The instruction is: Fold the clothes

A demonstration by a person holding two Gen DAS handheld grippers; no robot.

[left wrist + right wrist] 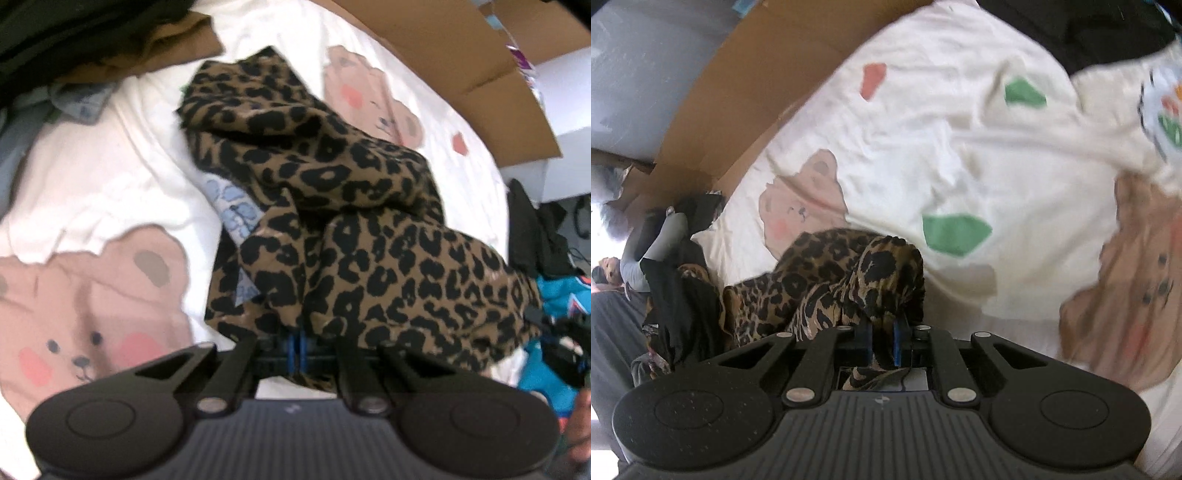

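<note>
Where cardboard (461,48) flanks — bear sheet (92,177)

left gripper (297,345) pinches the bunched leopard-print garment (343,206) over the bear-print sheet (122,177)

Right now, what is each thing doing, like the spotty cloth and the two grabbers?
leopard-print garment: crumpled, pinched by both grippers
left gripper: shut on the garment's edge
right gripper: shut on the bunched garment
bear-print sheet: spread out, wrinkled
cardboard box: flaps open
brown clothes: folded, stacked
</note>
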